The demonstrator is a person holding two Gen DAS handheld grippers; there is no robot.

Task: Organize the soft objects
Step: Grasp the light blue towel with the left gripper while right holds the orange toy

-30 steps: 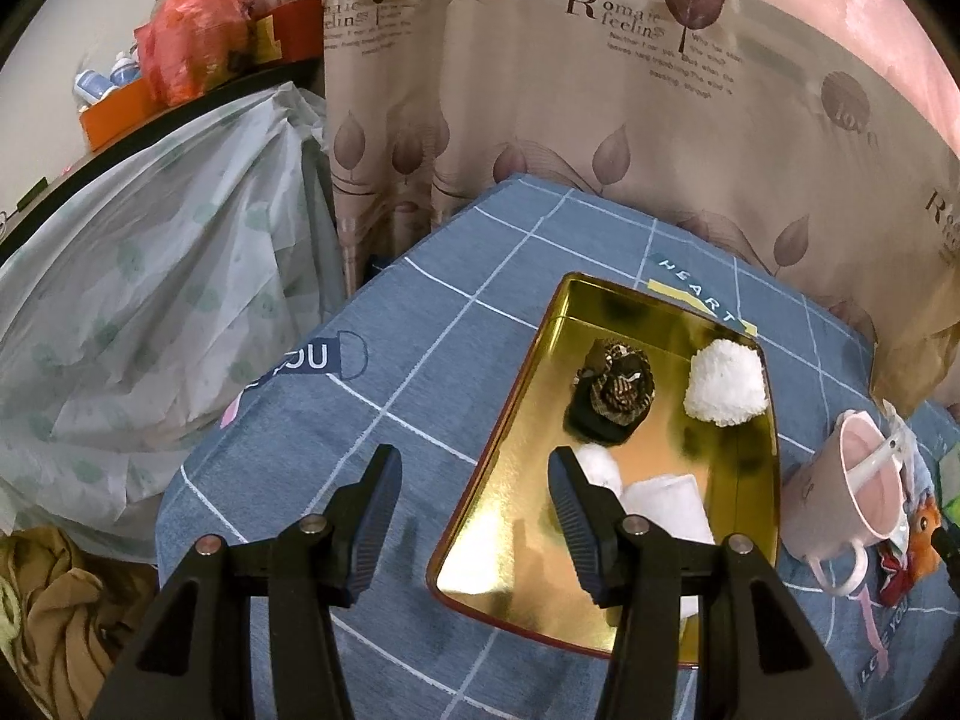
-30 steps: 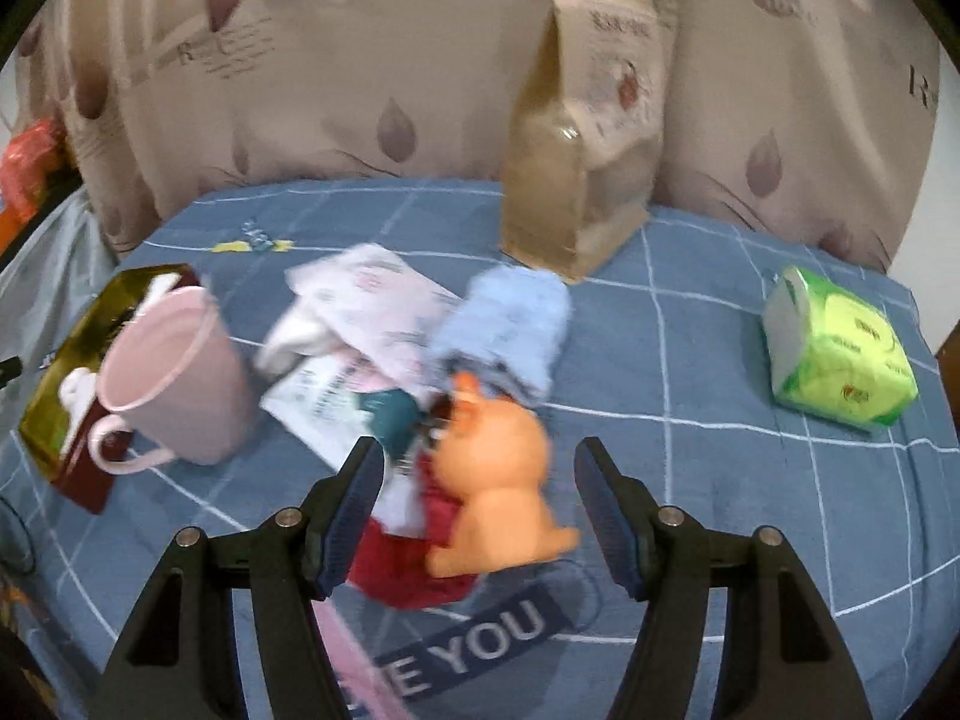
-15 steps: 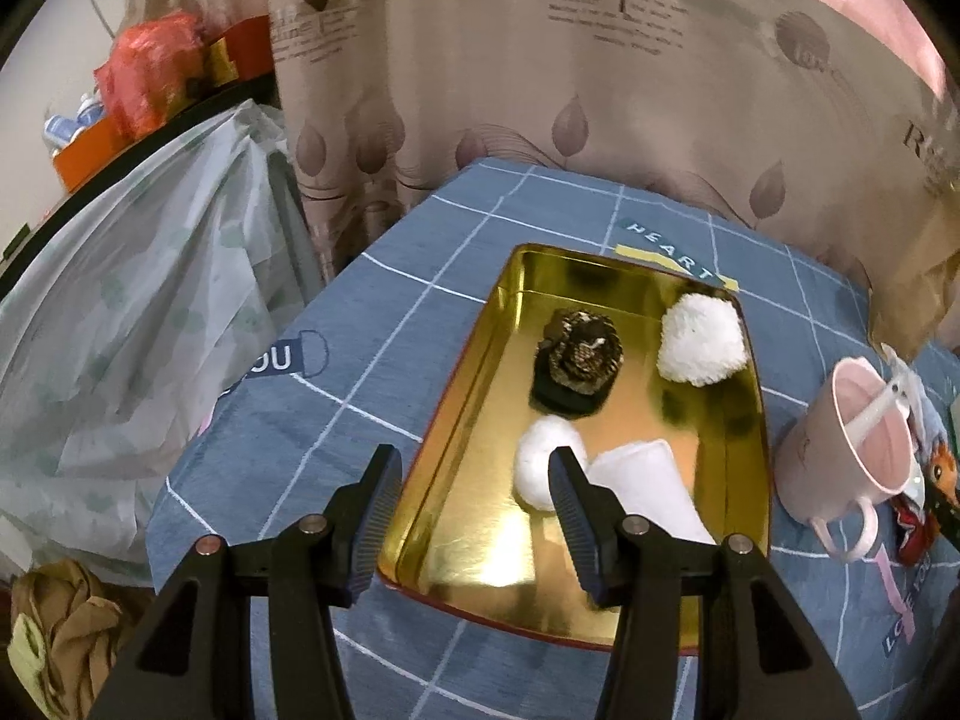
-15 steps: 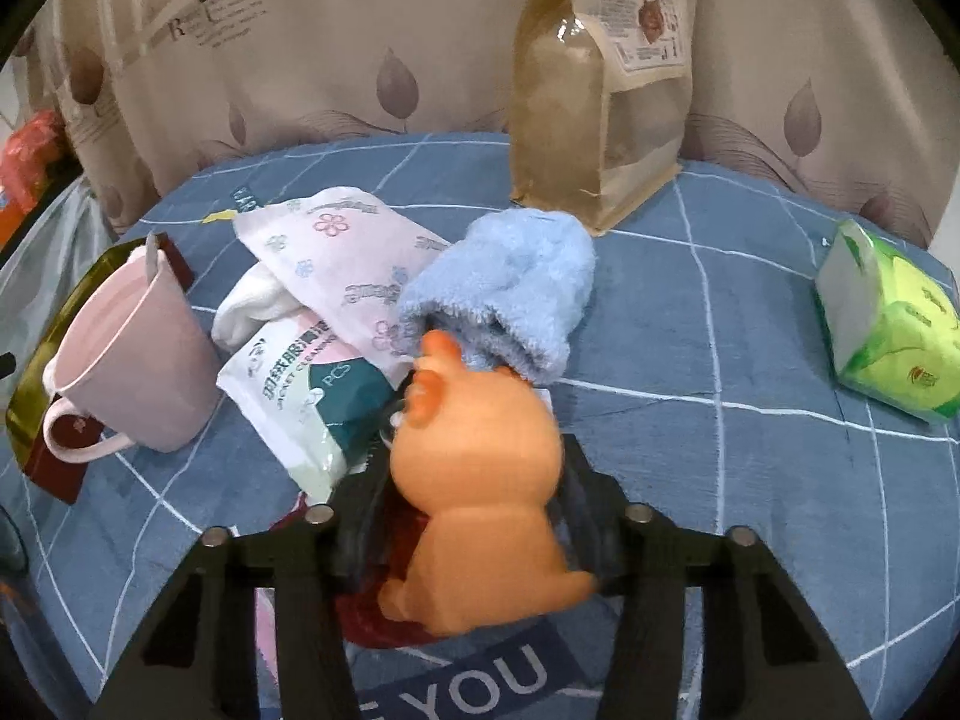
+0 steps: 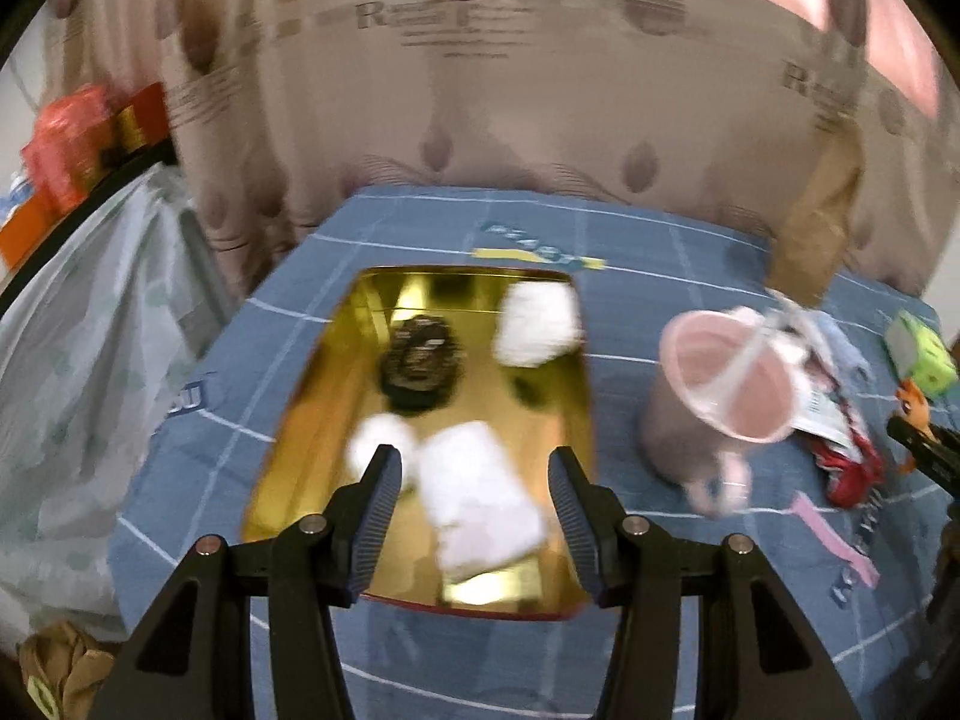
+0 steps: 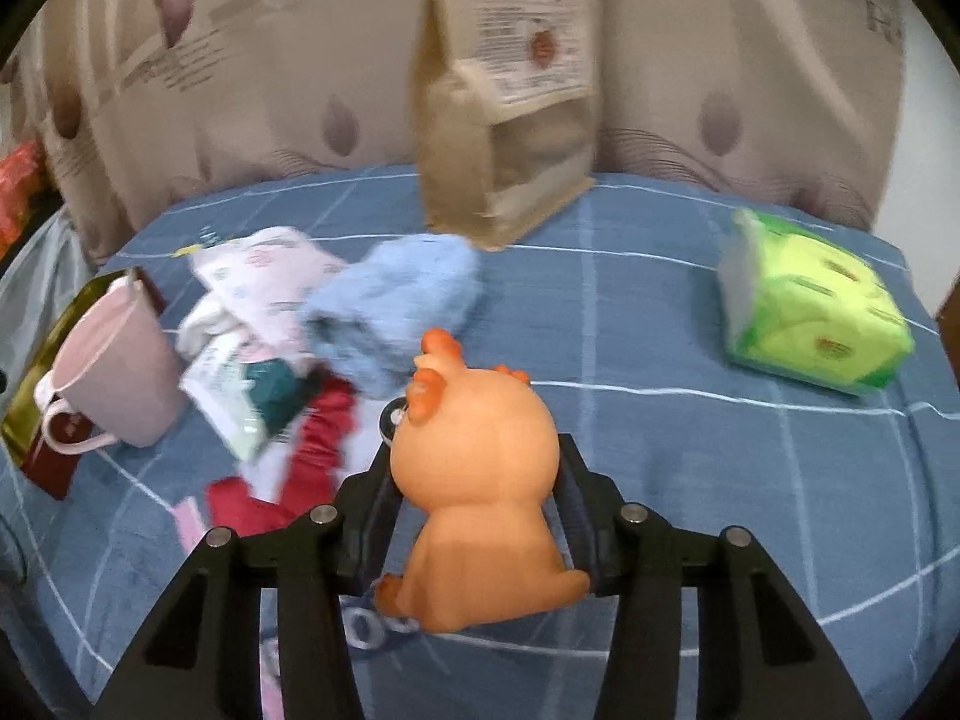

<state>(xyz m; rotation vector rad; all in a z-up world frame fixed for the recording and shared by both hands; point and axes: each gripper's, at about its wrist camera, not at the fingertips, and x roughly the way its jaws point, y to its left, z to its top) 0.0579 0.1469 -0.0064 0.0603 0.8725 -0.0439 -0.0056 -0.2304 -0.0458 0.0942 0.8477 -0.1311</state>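
My right gripper (image 6: 474, 480) is shut on an orange soft toy animal (image 6: 480, 480) and holds it above the blue checked tablecloth. Behind it lie a light blue towel (image 6: 402, 300), a pink floral pack (image 6: 264, 276), a wipes pack (image 6: 240, 396) and a red cloth (image 6: 288, 468). My left gripper (image 5: 471, 498) is open and empty over the near end of a gold tray (image 5: 300, 450). The tray holds a white folded cloth (image 5: 480, 498), a white ball (image 5: 378, 444), a white fluffy piece (image 5: 540, 324) and a dark scrunchie (image 5: 420, 360).
A pink mug (image 5: 720, 396) with a spoon stands right of the tray; it also shows in the right wrist view (image 6: 114, 372). A brown paper bag (image 6: 504, 90) and a green tissue pack (image 6: 810, 312) stand farther back. A curtain hangs behind the table. A plastic-covered heap (image 5: 90, 360) lies left.
My right gripper closed on the orange toy and lifted it. My left gripper swung right over the tray, bringing the mug into view.
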